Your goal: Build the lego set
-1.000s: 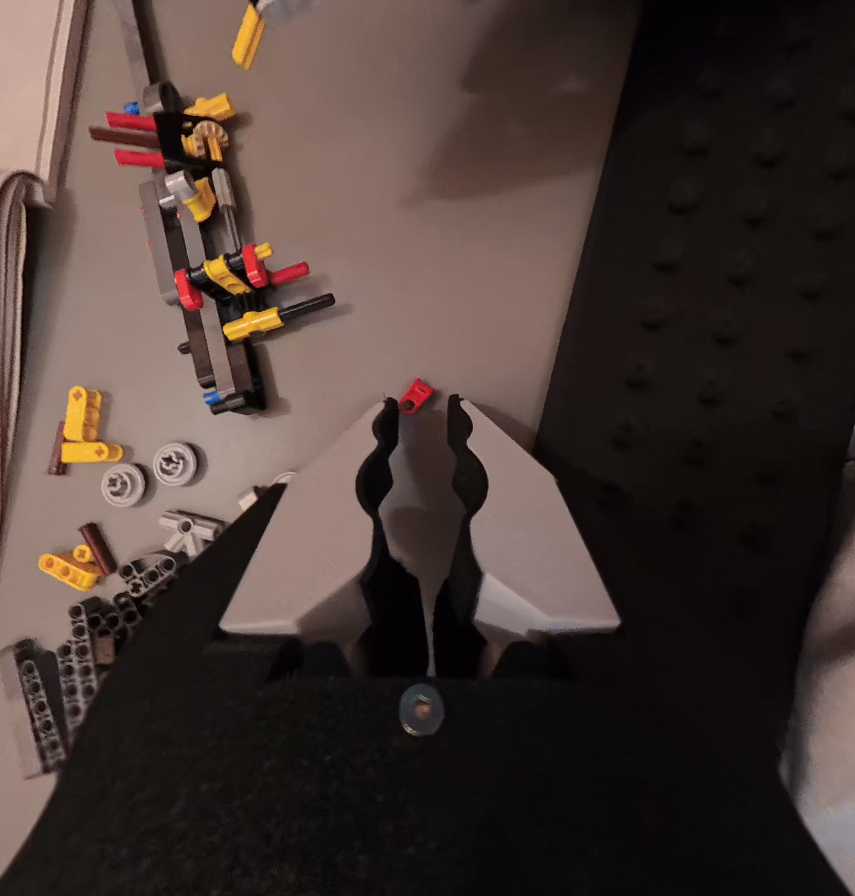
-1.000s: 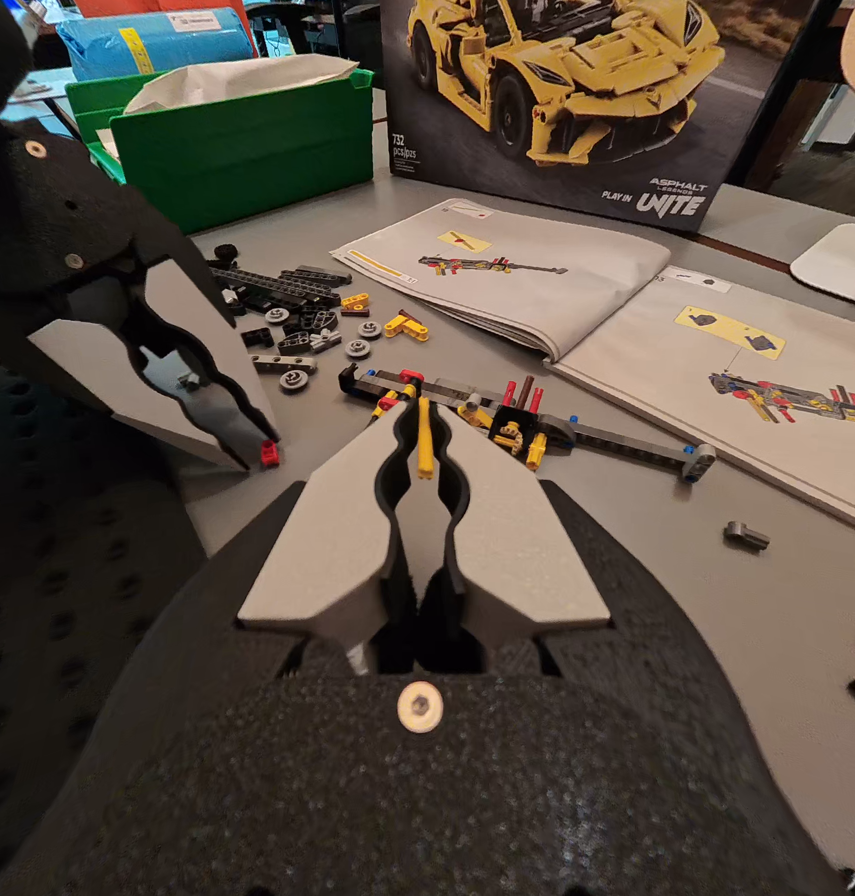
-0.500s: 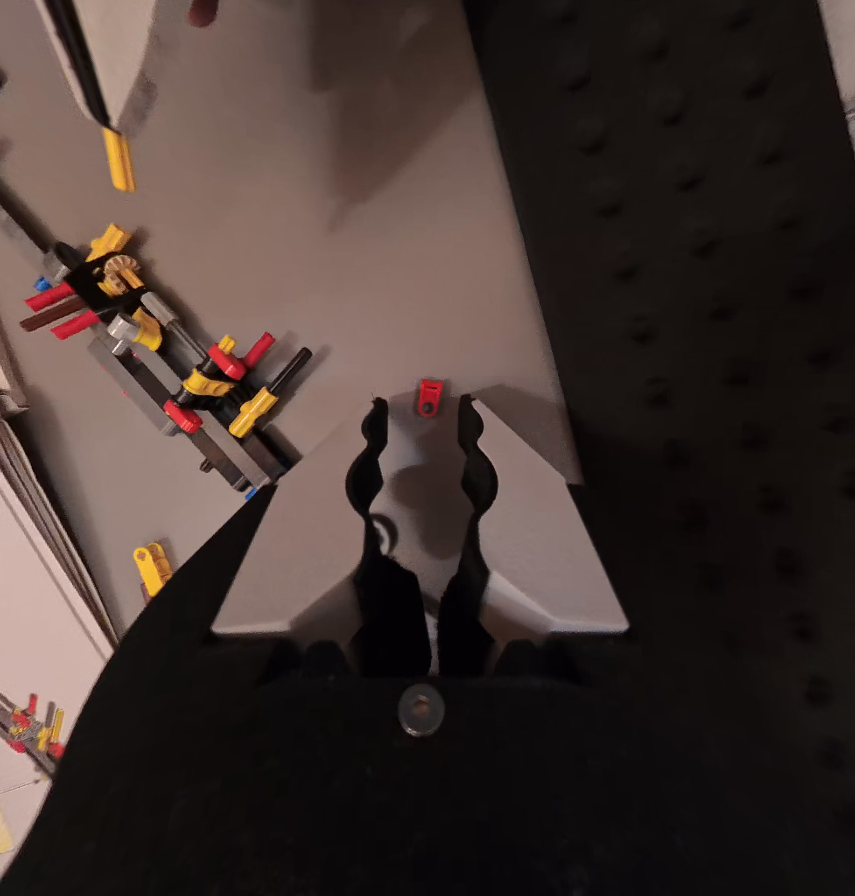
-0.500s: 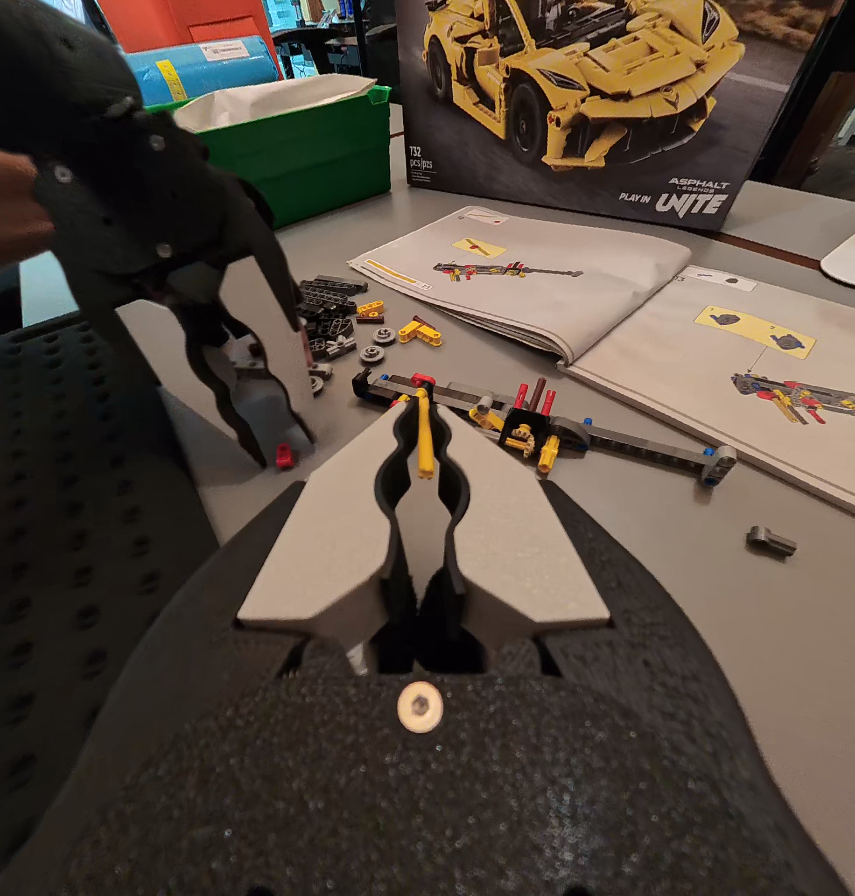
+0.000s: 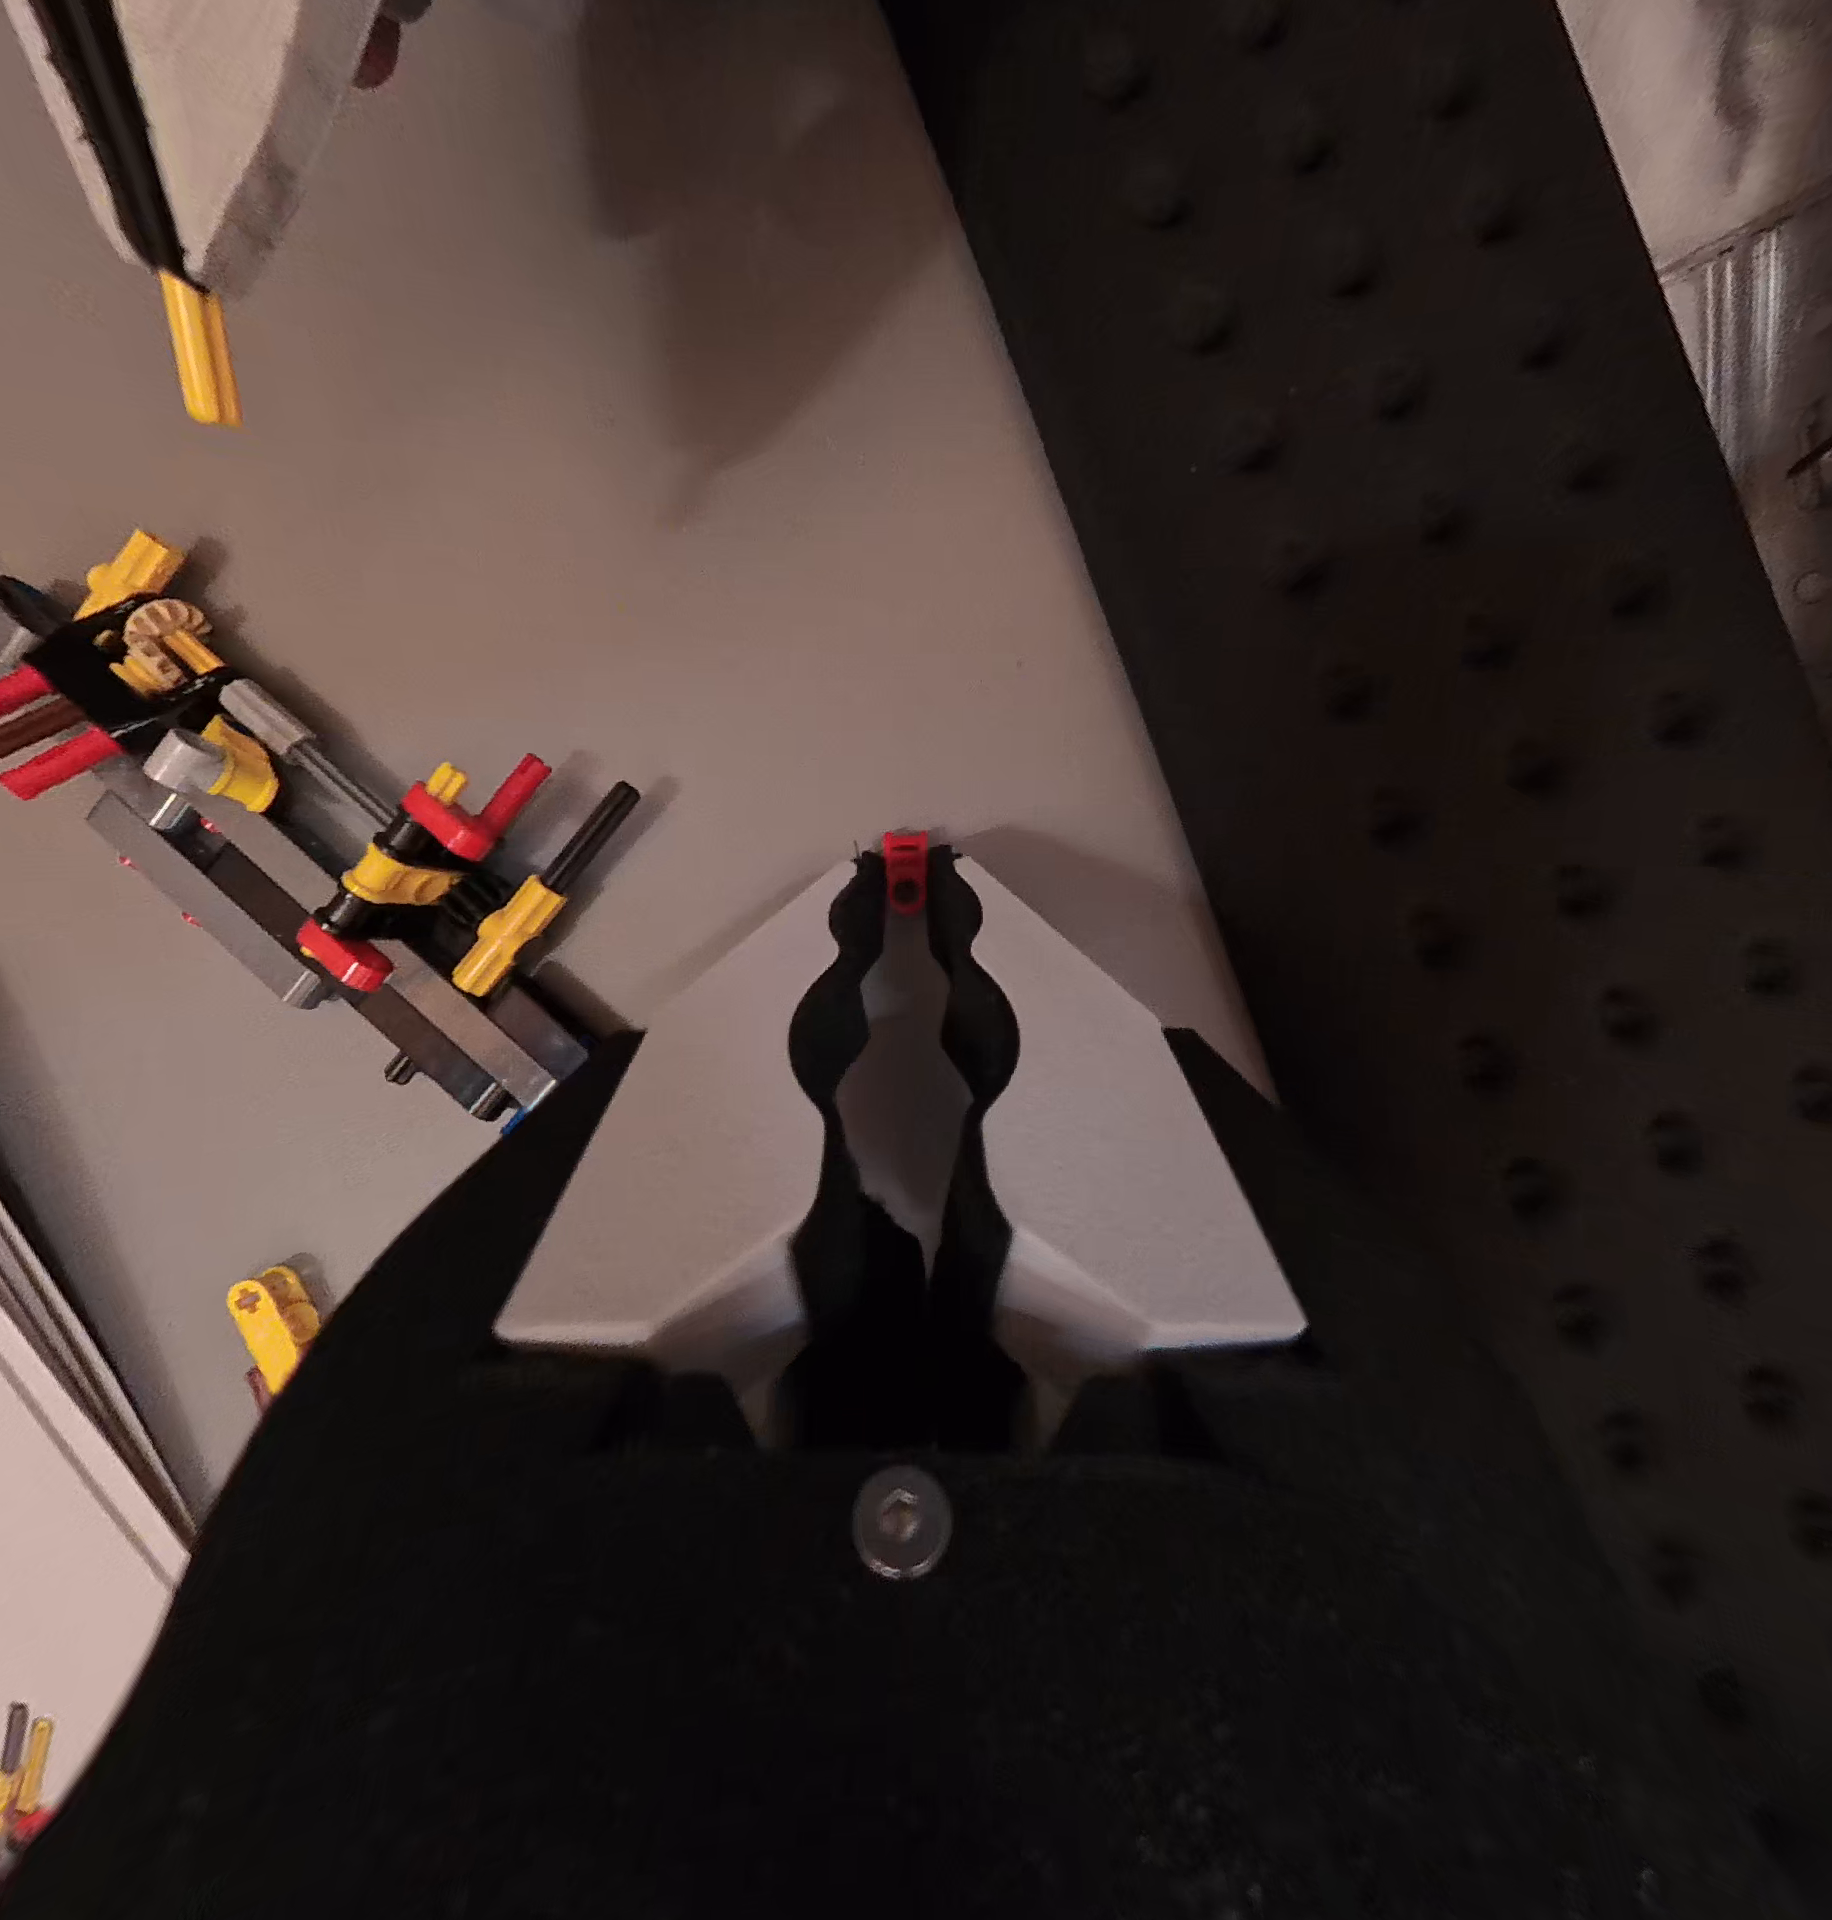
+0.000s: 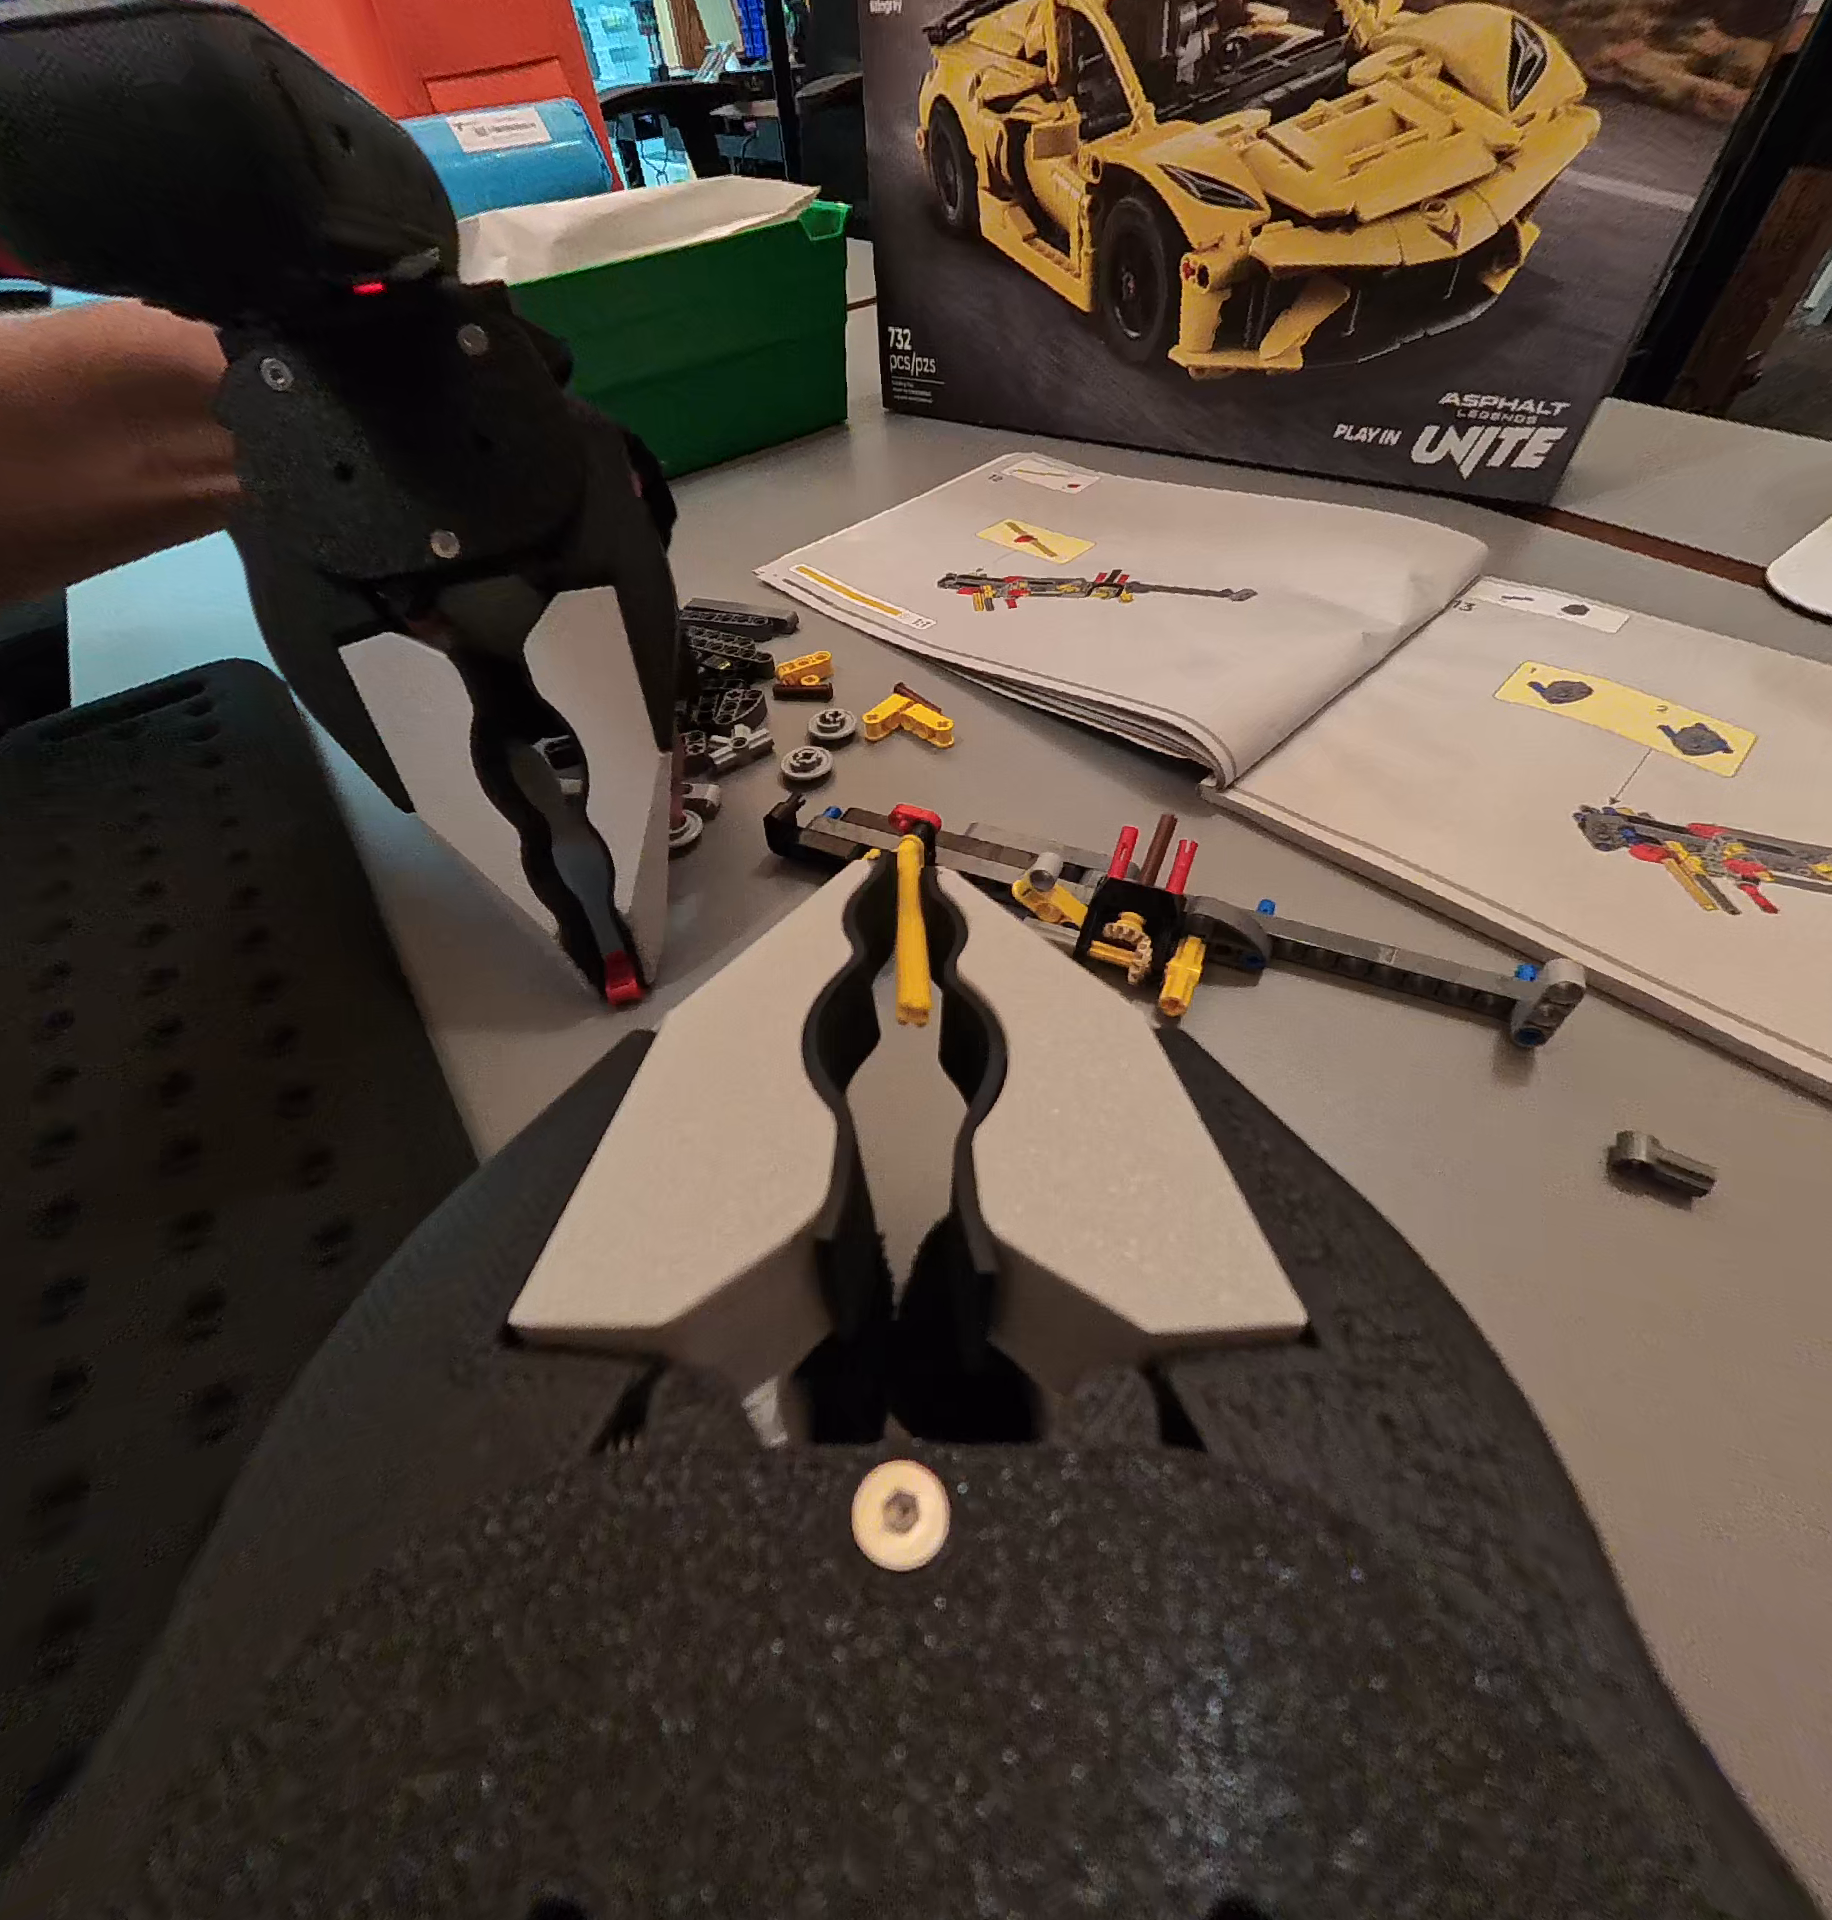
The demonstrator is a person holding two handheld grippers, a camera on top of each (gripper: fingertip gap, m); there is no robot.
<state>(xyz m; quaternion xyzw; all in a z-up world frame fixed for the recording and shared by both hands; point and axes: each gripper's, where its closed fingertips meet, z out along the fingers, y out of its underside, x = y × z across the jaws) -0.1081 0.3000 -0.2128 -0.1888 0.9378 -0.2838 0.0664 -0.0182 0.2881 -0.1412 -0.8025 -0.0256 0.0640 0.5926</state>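
Left tool (image 5: 904, 862) points steeply down at the grey counter (image 5: 683, 582), its tips closed on a small red connector (image 5: 904, 883) that sits right at the tip line; in the right wrist view the same tool (image 6: 621, 971) stands at 9 o'clock from the right tool, with the red connector (image 6: 622, 977) pinched at its tips, at or just above the counter (image 6: 1411, 1299); contact cannot be told. Right tool (image 6: 907, 883) is nearly closed, gripping a yellow axle (image 6: 910, 935) that runs lengthwise between its fingers; in the left wrist view this axle (image 5: 200, 348) protrudes from the right tool (image 5: 169, 265) at 11 o'clock. The partly built chassis (image 6: 1182, 914), a long grey and black beam with red, yellow and blue pins, lies on the counter just beyond the right tool's tips, toward 1 o'clock; from the left tool the chassis (image 5: 299, 831) lies at 9 o'clock. Loose parts (image 6: 777, 707) lie behind the left tool; the open instruction booklet (image 6: 1307, 665) and set box (image 6: 1255, 229) lie farther back.
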